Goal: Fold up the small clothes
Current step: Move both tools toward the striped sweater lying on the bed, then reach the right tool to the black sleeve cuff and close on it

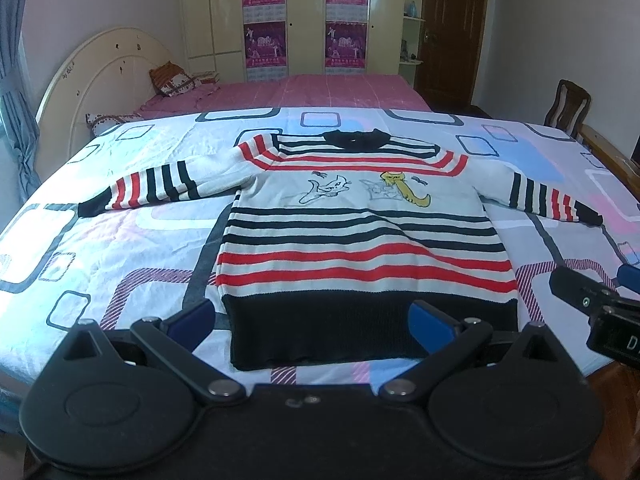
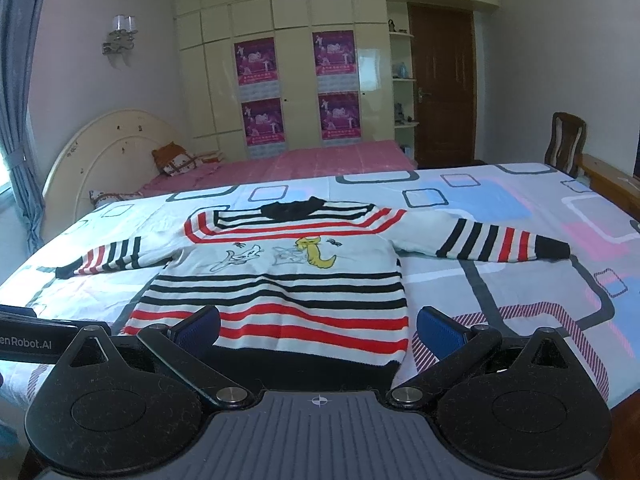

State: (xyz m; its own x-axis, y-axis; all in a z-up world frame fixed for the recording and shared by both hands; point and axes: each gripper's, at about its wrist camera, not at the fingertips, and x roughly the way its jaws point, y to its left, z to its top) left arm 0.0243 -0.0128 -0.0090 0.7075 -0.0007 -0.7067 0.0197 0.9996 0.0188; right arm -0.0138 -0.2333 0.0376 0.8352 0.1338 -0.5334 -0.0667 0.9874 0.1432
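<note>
Sweater (image 1: pixel 360 216) with black and red stripes and two cartoon cats lies flat and face up on the bed (image 1: pixel 120 240), filling the middle of the left wrist frame, collar toward the top, black hem toward the bottom. Both sleeves spread outward to the left and right edges of the frame. The bed carries a sheet printed with rounded squares.

At the bottom centre of the left wrist view, the left gripper (image 1: pixel 320 324) has its blue-padded fingers (image 1: pixel 430 322) spread wide apart, holding nothing, one on each side of the hem. In the right wrist view the right gripper (image 2: pixel 320 330) sits at the bottom centre, its fingers (image 2: pixel 438 330) likewise parted and empty, above the sweater's lower right corner.

Behind, a second bed with a pink cover (image 1: pixel 300 92), a cream wardrobe (image 1: pixel 304 20) bearing purple posters and a wooden chair (image 1: pixel 566 106) occupy the upper part of the frame.
</note>
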